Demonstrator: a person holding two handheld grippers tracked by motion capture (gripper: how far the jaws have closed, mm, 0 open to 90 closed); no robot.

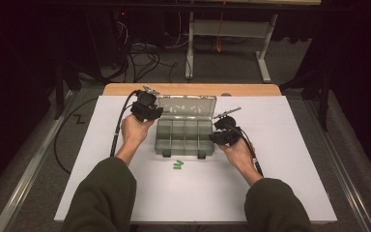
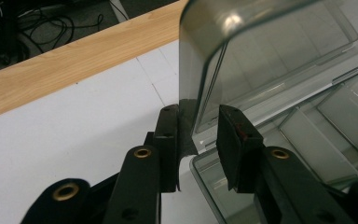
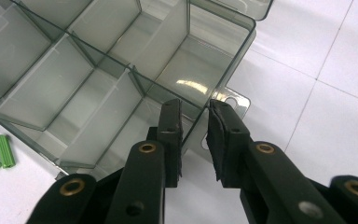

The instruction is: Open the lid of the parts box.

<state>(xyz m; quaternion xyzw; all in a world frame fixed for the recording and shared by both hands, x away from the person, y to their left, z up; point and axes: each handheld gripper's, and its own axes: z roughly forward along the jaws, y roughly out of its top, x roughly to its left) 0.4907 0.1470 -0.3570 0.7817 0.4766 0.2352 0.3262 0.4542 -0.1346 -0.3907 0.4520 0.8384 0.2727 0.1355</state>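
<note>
Plugs [image 1: 178, 165] lie just before box [image 1: 184, 137], clear of both grippers.

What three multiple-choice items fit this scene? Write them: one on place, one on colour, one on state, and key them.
1. Where do the small ribbed plastic plugs lie relative to the clear grey plastic compartment box?
A. inside it
B. on the white tabletop, in front of it
C. on its lid

2. What colour are the plugs?
A. red
B. green
C. yellow

3. How is the box's hinged lid?
A. shut
B. taken off
C. raised open

Key: B, they lie on the tabletop by the box's front latches; B, they show green; C, the lid stands up behind the empty compartments.
</note>
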